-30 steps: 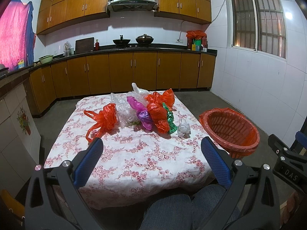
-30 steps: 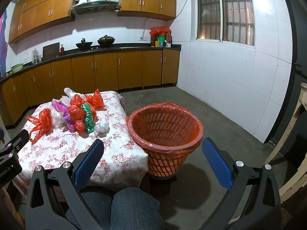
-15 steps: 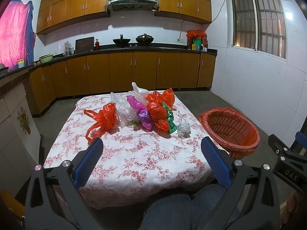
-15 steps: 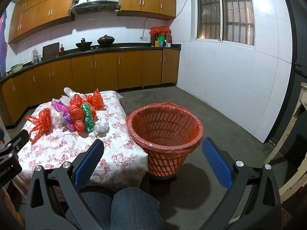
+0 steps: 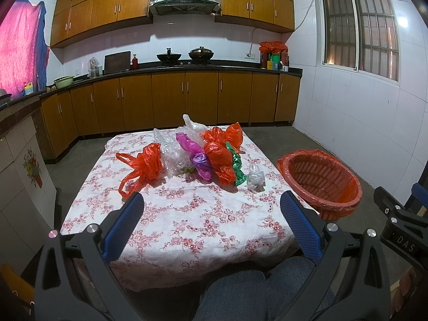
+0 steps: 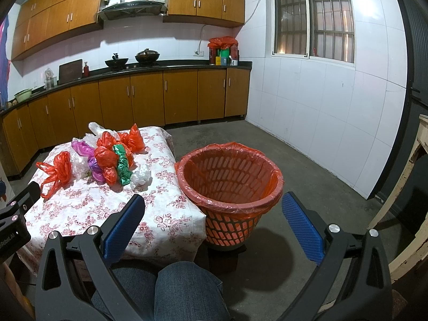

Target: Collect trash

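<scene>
Several crumpled plastic bags lie in a pile on the flowered tablecloth (image 5: 187, 214): a red bag (image 5: 145, 164) at the left, a clear bag (image 5: 171, 152), a purple bag (image 5: 196, 153), a red bag (image 5: 218, 157), a green bag (image 5: 236, 167) and a small white bag (image 5: 255, 179). The pile also shows in the right wrist view (image 6: 107, 160). An orange basket (image 6: 230, 184) lined with a red bag stands on the floor right of the table; it also shows in the left wrist view (image 5: 319, 183). My left gripper (image 5: 211, 211) is open and empty above the table's near edge. My right gripper (image 6: 212, 212) is open and empty, facing the basket.
The person's knees in jeans (image 6: 182, 289) are at the bottom of both views. Wooden kitchen cabinets (image 5: 174, 99) and a counter with pots run along the back wall. A tiled wall with a window (image 6: 313, 18) is at the right. A wooden frame (image 6: 412, 187) stands far right.
</scene>
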{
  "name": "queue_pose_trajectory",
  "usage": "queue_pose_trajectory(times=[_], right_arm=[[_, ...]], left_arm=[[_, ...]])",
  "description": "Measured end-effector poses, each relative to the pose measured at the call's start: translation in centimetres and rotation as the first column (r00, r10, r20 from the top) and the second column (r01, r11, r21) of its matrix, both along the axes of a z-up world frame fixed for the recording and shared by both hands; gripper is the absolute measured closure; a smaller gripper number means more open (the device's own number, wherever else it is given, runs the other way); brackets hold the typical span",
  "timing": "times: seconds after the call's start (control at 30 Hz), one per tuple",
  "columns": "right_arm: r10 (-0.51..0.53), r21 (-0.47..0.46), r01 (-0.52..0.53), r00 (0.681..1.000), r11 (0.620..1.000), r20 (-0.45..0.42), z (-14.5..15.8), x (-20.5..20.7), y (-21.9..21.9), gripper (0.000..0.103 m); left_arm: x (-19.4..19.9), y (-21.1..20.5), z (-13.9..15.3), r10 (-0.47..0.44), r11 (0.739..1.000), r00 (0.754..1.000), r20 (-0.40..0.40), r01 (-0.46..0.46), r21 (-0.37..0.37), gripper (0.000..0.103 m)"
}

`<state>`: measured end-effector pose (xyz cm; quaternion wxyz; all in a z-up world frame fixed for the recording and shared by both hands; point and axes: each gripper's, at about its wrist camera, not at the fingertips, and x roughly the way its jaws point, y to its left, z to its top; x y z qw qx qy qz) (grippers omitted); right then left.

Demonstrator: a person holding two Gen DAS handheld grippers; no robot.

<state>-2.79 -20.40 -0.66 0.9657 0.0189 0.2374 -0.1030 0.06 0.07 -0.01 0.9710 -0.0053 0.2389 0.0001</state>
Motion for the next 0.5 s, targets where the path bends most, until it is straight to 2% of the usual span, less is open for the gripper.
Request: queue_pose_trajectory(times=[0.5], right_arm=[[0.0,0.001,0.0,1.0,1.0,-0.001,-0.13,0.06,-0.03,0.002]], left_arm=[[0.01,0.0,0.0,0.0,1.0,1.0,-0.001,0.0,0.0,0.004]])
